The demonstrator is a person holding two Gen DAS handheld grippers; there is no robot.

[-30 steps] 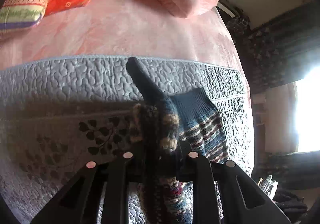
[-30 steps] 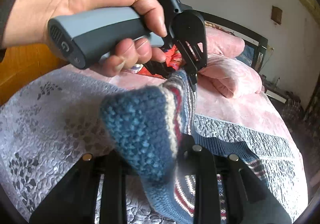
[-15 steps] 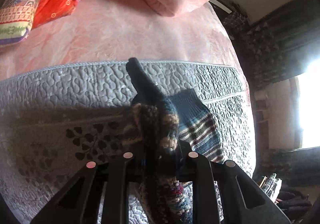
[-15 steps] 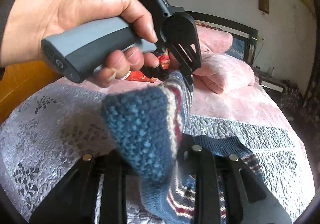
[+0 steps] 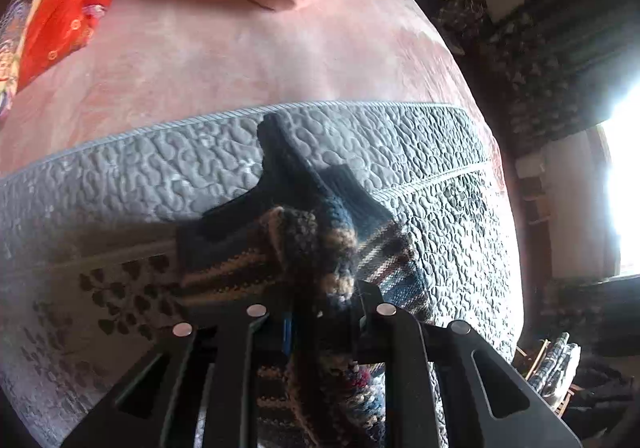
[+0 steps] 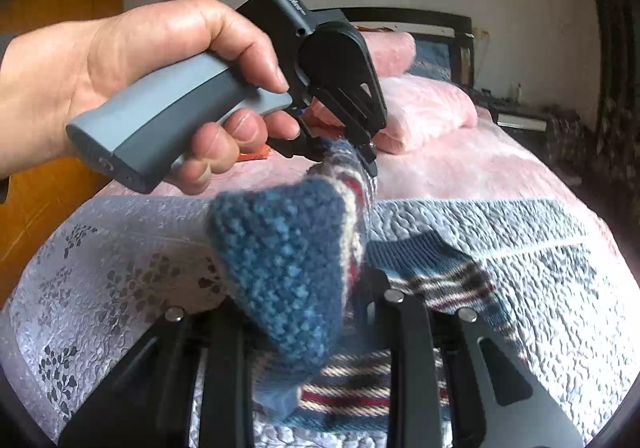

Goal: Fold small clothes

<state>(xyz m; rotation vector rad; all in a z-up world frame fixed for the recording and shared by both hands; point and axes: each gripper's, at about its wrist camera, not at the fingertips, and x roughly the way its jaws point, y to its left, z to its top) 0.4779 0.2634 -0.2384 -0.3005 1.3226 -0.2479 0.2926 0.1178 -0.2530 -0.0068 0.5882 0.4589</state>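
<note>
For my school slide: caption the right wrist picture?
Two grippers lift a striped knitted sock above a grey quilted bed cover.

A home bedroom is shown: a bed (image 6: 520, 248) under a quilted grey cover, pink pillows (image 6: 432, 107) at upper centre, a dark headboard (image 6: 408, 15) behind.

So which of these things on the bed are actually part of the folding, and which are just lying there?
Part of the job:
- striped knitted sock
- left gripper and right gripper, both pinching it
- grey quilt it is folded over

Just lying about:
- pink pillow
- red patterned cloth
- pink blanket
</note>
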